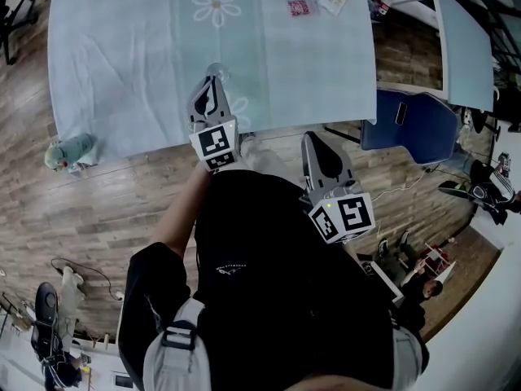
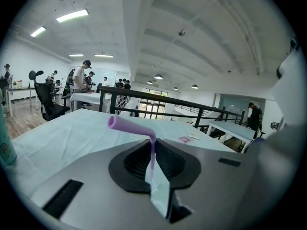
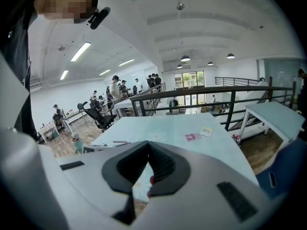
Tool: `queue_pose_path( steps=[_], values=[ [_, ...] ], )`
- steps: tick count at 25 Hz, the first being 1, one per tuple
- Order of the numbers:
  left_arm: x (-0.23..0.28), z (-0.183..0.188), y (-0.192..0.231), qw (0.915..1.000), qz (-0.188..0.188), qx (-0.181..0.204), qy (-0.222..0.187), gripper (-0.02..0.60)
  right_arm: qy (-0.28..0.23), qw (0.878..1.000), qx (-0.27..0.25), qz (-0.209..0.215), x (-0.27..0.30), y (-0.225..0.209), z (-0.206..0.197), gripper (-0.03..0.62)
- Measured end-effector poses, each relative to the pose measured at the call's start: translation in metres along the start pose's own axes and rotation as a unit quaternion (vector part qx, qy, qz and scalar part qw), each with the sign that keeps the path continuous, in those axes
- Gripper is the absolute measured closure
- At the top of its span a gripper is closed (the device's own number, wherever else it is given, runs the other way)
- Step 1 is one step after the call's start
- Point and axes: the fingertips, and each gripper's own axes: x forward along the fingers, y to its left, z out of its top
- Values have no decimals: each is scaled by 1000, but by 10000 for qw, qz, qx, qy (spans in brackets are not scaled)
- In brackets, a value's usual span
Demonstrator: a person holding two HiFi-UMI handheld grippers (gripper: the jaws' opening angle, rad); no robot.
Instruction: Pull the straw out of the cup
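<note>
The left gripper (image 1: 212, 81) hangs over the near edge of the table (image 1: 114, 72) with the straw (image 2: 132, 127) upright between its jaws; the right gripper (image 1: 316, 141) is to its right, off the table — over the floor (image 1: 98, 210). Two packets (image 1: 302, 7) lie side by side near the table's far right corner, a chair (image 1: 415, 120) stands beside its near right corner, and a second table (image 1: 466, 47) lies further right.

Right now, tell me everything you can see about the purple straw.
The straw is pale purple and looks like smooth plastic, with a bend near its top. The short upper piece angles up and left, and the stem runs down between the jaws of the left gripper, which pinch it. Its lower end is hidden.
</note>
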Motion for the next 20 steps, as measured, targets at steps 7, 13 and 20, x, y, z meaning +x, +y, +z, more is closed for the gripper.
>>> queue_pose_path(
  steps=[7, 13, 20],
  values=[
    [-11, 32, -10, 9979, -94, 568, -294, 541, -145, 9999, 56, -28, -2, -1, 4, 585],
    [-31, 65, -11, 9960, -258, 651, -562, 543, -331, 9994, 39, -72, -3, -1, 12, 585],
    [-59, 106, -15, 9917, -388, 688, -1011, 543, -644, 9978, 44, -124, -3, -3, 24, 585]
  ],
)
